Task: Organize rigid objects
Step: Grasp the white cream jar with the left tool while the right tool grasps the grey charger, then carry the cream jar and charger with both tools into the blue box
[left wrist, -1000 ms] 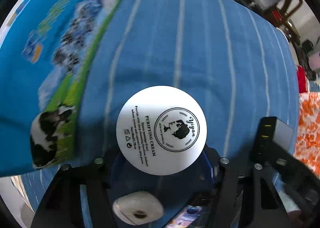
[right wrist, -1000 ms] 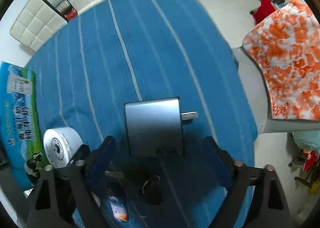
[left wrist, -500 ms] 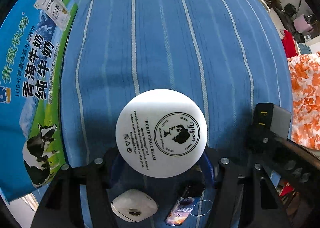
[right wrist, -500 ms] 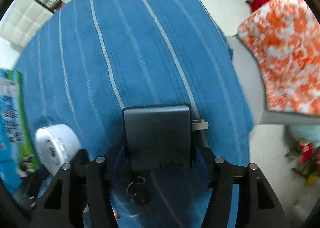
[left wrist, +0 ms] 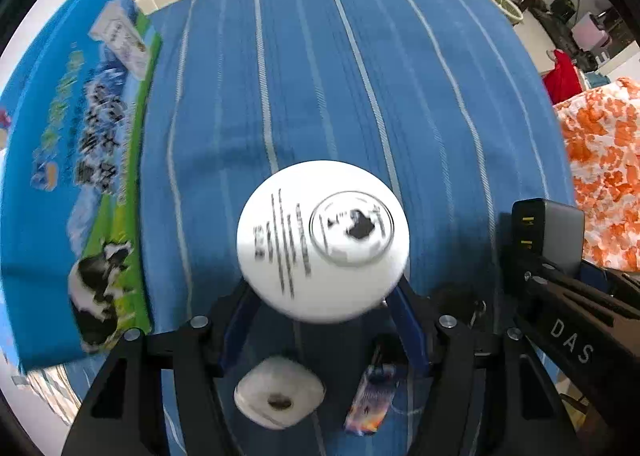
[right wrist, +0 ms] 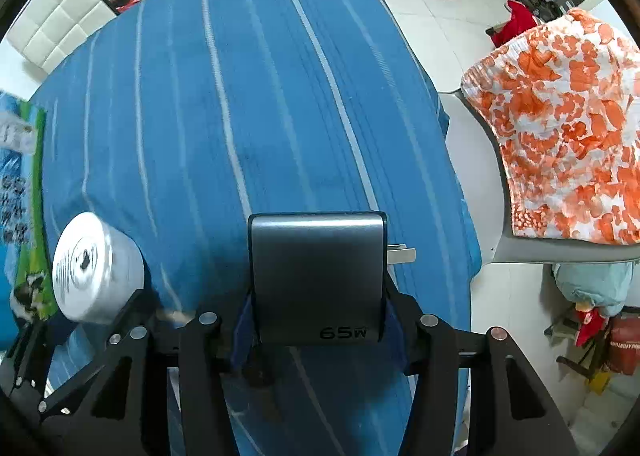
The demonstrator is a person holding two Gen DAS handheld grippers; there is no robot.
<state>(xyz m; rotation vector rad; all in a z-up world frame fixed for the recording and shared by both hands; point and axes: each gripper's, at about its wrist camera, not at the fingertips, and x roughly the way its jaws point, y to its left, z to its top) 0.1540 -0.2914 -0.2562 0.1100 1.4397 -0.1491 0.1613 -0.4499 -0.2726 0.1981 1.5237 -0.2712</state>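
My left gripper point(left wrist: 322, 308) is shut on a round white cream jar point(left wrist: 323, 240) and holds it above the blue striped tablecloth point(left wrist: 320, 96). The jar also shows at the left of the right wrist view point(right wrist: 96, 268). My right gripper point(right wrist: 318, 316) is shut on a grey 65W charger block point(right wrist: 316, 276) with its plug prongs pointing right; the charger also shows at the right of the left wrist view point(left wrist: 548, 234). Both are lifted off the cloth.
A blue milk carton box point(left wrist: 68, 176) lies along the table's left side. A small white device point(left wrist: 278, 392) and a colourful tag point(left wrist: 370, 396) lie on the cloth under the left gripper. Keys lie partly hidden below. An orange-patterned cloth point(right wrist: 560, 136) covers a chair at the right.
Both grippers have risen with their loads and the views have pulled back. The right gripper closed on the charger and lifted it. The jar stays held.
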